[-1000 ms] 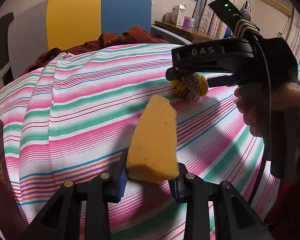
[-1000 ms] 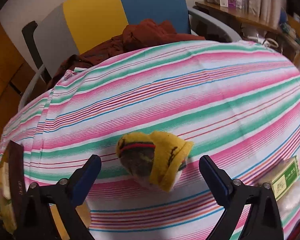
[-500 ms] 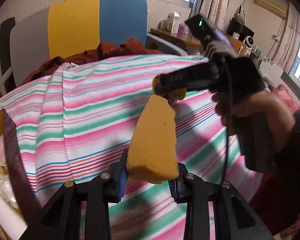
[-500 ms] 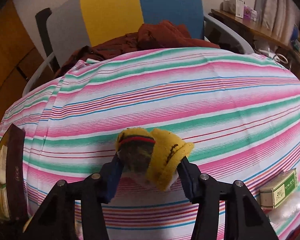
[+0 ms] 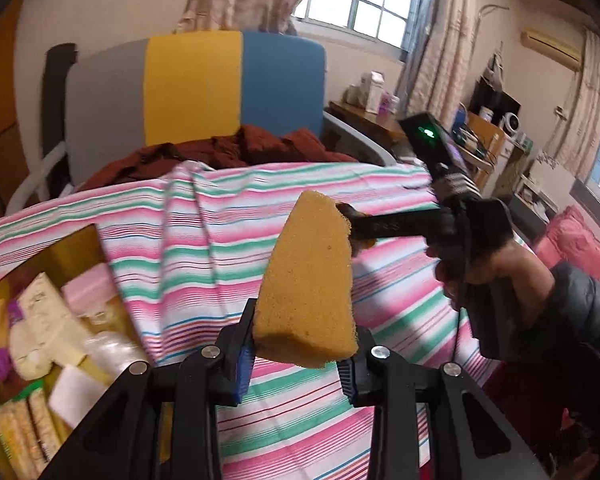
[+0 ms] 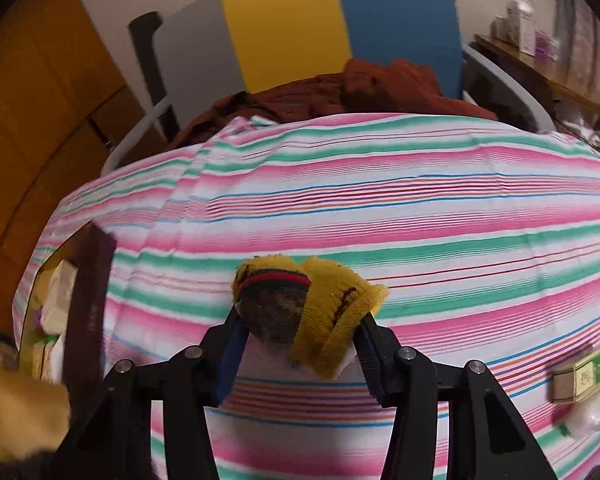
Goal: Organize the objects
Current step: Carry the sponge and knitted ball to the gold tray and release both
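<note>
My left gripper is shut on a yellow sponge and holds it up above the striped tablecloth. My right gripper is shut on a rolled yellow sock bundle with a red and black band, lifted off the cloth. In the left wrist view the right gripper's body reaches in from the right, its tip hidden behind the sponge. A dark brown box full of small items sits at the table's left; it also shows in the right wrist view.
A small green and tan carton and a clear plastic wrap lie on the cloth at the right. A grey, yellow and blue chair with a brown garment stands behind the table. A cluttered desk is at the back right.
My right gripper closed on the sock bundle and lifted it. Both grippers rose and shifted left, bringing the box of items into view. The sponge stays held.
</note>
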Action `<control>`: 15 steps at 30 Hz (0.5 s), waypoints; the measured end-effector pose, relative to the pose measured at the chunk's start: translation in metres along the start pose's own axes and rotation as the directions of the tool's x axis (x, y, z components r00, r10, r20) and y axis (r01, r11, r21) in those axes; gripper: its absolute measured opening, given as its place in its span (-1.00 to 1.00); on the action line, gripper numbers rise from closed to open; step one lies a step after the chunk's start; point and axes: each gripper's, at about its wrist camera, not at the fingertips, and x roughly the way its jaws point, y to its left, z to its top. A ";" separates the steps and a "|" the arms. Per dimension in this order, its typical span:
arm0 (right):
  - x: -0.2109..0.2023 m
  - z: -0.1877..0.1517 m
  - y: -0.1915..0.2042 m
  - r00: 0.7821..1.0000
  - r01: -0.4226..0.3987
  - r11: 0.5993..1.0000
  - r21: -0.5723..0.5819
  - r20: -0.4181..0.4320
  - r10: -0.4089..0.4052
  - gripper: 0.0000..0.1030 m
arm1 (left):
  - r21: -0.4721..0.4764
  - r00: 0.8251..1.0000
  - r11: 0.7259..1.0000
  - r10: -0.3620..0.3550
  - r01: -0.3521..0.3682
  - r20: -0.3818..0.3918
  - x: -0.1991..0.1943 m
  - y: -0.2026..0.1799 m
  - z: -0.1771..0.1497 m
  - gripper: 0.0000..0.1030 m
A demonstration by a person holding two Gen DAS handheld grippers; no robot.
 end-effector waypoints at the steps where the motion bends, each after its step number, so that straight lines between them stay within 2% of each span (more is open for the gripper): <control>1: -0.003 -0.001 0.005 1.000 -0.009 1.000 -0.010 -0.001 0.009 0.00 | -0.008 1.000 1.000 0.008 -0.008 0.006 -0.003 0.004 0.000 -0.34; 9: -0.024 -0.012 0.056 0.998 -0.064 0.994 -0.090 0.008 0.065 0.00 | -0.115 0.993 0.987 0.113 -0.108 0.034 -0.030 0.054 -0.011 -0.33; 15: -0.039 -0.024 0.102 0.990 -0.137 0.980 -0.145 0.021 0.142 0.00 | -0.210 0.979 0.960 0.200 -0.187 0.045 -0.053 0.099 -0.026 -0.33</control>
